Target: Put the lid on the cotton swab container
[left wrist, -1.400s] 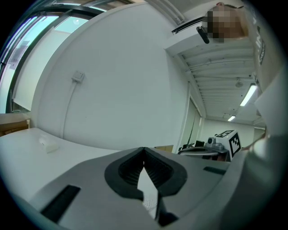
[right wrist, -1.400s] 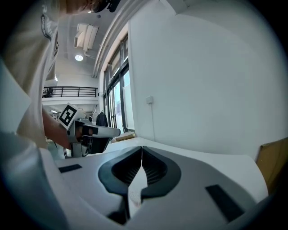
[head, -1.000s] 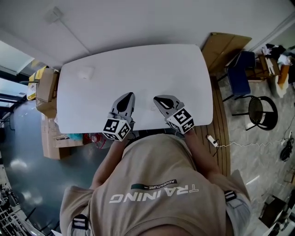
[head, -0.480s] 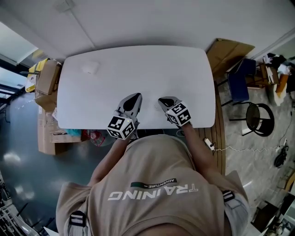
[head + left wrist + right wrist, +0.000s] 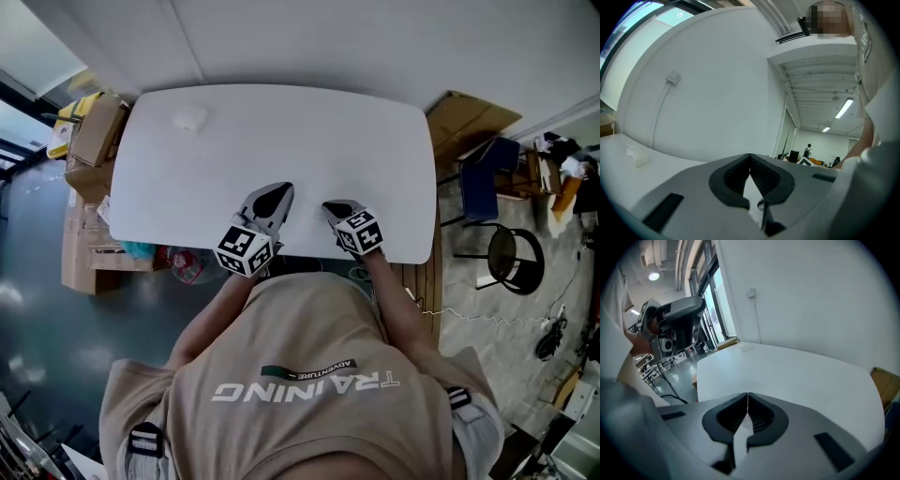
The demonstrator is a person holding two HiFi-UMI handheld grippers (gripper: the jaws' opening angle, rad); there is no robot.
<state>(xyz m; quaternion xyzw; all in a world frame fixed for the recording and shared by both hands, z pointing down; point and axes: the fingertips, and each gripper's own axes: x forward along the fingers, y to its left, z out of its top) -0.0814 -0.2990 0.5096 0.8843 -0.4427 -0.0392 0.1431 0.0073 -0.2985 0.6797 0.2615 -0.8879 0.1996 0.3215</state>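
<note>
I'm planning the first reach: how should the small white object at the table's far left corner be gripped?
Grip the small white object across its opposite sides, coming down from above with the left tongs, the nearer pair. It looks low and flat on the table, so a level approach would likely scrape the tabletop. Its finer shape is too small to tell.

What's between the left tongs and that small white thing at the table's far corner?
Nothing: in the head view, only bare table separates the left tongs and small white thing.
</note>
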